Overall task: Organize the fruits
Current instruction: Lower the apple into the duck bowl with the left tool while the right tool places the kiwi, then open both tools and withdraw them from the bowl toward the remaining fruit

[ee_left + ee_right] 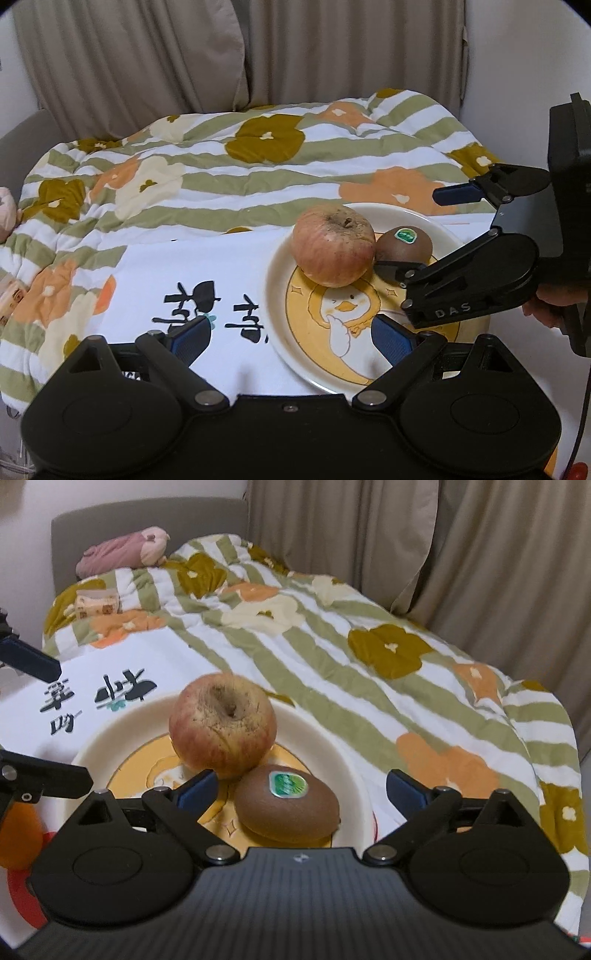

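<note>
Apple (222, 725) touching kiwi (287, 804) on plate (325, 738), my right gripper (301, 788) wide around kiwi, pads clear, my left gripper (291, 338) wide, empty.

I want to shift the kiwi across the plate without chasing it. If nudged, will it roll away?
Probably only a little. The kiwi is egg-shaped and lies on its long side, so it would likely wobble rather than roll. It touches the apple, which may block it that way. The plate has a raised rim that should contain it.

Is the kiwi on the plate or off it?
On it. The kiwi lies on the plate, touching the apple.
</note>
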`<state>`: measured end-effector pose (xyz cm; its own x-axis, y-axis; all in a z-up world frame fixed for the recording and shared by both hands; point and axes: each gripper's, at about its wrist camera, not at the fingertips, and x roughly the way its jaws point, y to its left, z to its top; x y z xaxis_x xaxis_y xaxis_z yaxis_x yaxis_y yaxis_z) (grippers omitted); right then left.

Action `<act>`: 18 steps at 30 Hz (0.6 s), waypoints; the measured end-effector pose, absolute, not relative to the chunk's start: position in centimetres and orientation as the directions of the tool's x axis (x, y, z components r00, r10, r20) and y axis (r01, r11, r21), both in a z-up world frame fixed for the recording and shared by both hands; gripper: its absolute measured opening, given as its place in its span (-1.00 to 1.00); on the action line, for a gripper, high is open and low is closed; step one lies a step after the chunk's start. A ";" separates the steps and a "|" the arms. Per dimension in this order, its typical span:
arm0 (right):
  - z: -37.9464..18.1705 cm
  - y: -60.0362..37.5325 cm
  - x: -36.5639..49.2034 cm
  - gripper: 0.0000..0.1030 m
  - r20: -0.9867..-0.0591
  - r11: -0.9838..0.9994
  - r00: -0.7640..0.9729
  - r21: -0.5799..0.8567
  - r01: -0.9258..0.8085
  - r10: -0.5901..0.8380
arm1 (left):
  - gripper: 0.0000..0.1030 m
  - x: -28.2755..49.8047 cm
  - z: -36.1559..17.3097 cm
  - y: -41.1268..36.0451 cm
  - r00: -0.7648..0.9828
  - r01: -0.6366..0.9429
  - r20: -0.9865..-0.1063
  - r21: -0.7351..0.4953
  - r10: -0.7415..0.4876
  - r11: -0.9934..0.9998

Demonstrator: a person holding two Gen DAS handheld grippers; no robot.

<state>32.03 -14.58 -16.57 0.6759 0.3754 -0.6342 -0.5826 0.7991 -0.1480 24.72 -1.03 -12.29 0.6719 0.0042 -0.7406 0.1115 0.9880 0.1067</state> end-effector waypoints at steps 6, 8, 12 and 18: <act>-15.2 -15.6 31.2 1.00 -0.645 0.832 0.667 -0.084 -0.548 0.374 | 0.87 23.0 -10.8 -0.7 0.694 0.068 -0.719 0.105 0.029 0.992; -14.3 -15.9 30.6 1.00 -0.639 0.839 0.671 -0.070 -0.539 0.377 | 0.87 22.5 -10.2 -0.7 0.702 0.060 -0.711 0.111 0.037 0.992; -12.2 -16.2 29.0 1.00 -0.631 0.859 0.689 -0.069 -0.507 0.356 | 0.87 21.4 -8.6 -0.4 0.718 0.027 -0.694 0.117 0.062 0.993; -8.9 -16.6 26.2 1.00 -0.641 0.906 0.699 -0.012 -0.423 0.318 | 0.87 19.3 -6.1 0.9 0.739 -0.028 -0.667 0.106 0.092 0.994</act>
<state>26.21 -16.63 -8.88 0.6987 0.3178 -0.6409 -0.4234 0.9058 -0.0125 19.30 0.88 -6.08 0.7393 0.0920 -0.6671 -0.0278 0.9939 0.1063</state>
